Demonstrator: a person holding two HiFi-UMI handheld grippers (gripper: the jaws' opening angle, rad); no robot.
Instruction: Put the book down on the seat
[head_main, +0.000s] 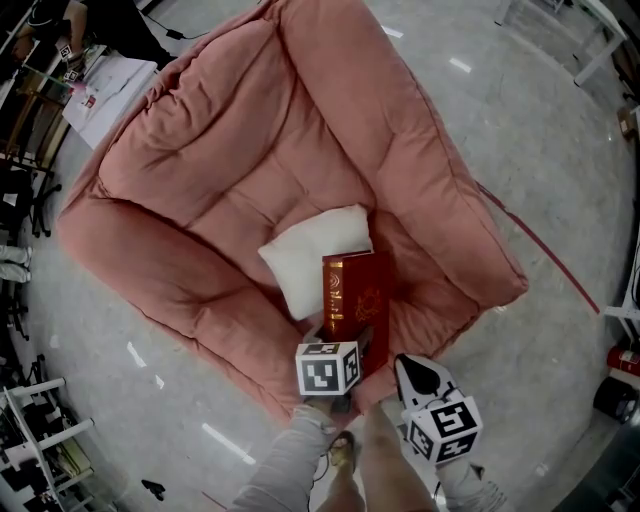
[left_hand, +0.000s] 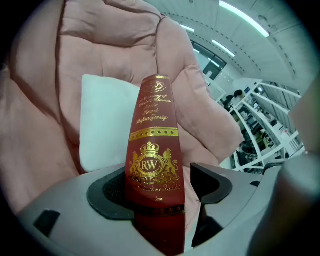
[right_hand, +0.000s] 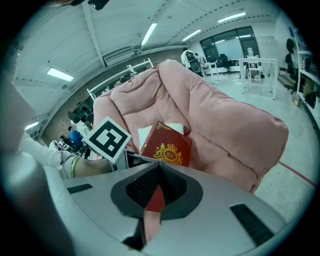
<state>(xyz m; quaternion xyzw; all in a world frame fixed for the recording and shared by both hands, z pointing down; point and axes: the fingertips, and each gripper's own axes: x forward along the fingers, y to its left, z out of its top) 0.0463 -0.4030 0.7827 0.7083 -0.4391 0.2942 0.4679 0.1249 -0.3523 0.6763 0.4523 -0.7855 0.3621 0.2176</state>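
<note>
A red book (head_main: 355, 300) with gold print sits over the front of the pink armchair's seat (head_main: 250, 150), just right of a white pillow (head_main: 310, 250). My left gripper (head_main: 343, 348) is at the book's near end. In the left gripper view the book's spine (left_hand: 152, 150) stands between the jaws of the left gripper (left_hand: 162, 185). The left pad touches it and the right pad stands off with a gap, so this gripper is open. My right gripper (head_main: 415, 375) hovers to the right of the book. In its own view the right gripper (right_hand: 159, 170) is shut and empty, with the book (right_hand: 167, 147) ahead.
The armchair's thick arms (head_main: 440, 210) and back wall in the seat. A red line (head_main: 545, 250) runs over the grey floor at right. A table with papers (head_main: 105, 85) stands at the top left and shelving (head_main: 40, 430) at the bottom left. The person's legs (head_main: 300, 465) are at the bottom.
</note>
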